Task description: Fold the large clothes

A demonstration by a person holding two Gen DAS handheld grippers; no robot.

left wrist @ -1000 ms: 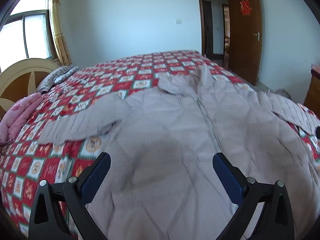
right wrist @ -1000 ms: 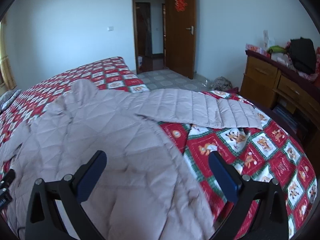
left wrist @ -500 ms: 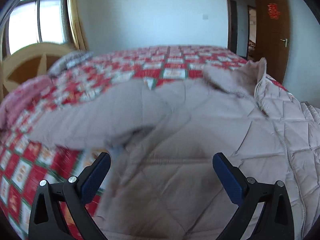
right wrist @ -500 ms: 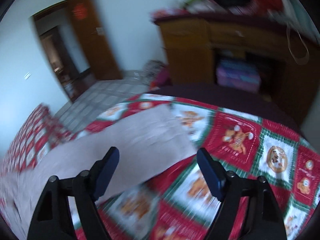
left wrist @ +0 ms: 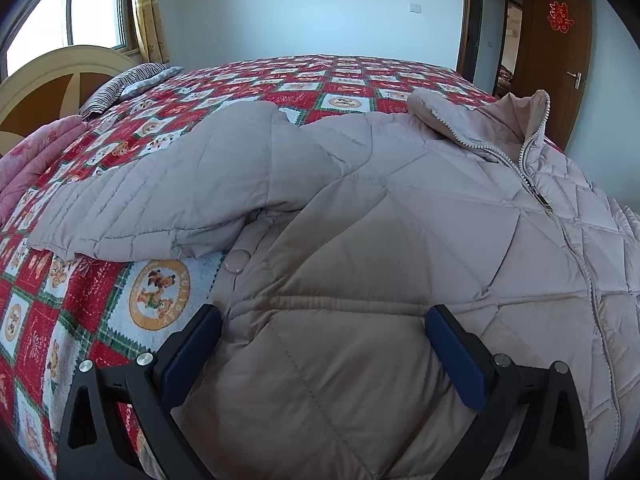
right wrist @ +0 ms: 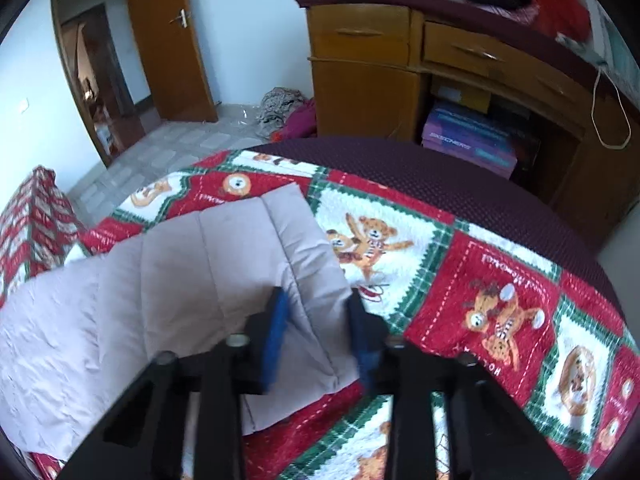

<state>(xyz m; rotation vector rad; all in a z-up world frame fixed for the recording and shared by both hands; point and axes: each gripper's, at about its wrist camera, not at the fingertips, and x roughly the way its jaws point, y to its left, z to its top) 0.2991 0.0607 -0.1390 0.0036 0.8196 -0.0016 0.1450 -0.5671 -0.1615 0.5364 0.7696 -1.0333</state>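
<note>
A pale beige quilted jacket lies zipped and face up on the bed, collar at the far end. Its left sleeve stretches out across the bedspread. My left gripper is open, low over the jacket's left side; the left finger is at the jacket's edge and the right finger is over the body. In the right wrist view the other sleeve ends at the cuff. My right gripper is closing on that cuff, and the fabric bunches into a ridge between the pads.
A red, white and green patterned bedspread covers the bed. A pink folded quilt and a striped pillow lie by the headboard. A wooden desk stands past the bed's foot, with clothes on the floor near the open door.
The right gripper swung from the jacket body out to the sleeve cuff and narrowed its jaws around it. The left gripper moved left and lower, to the jacket's side below the left sleeve, still open.
</note>
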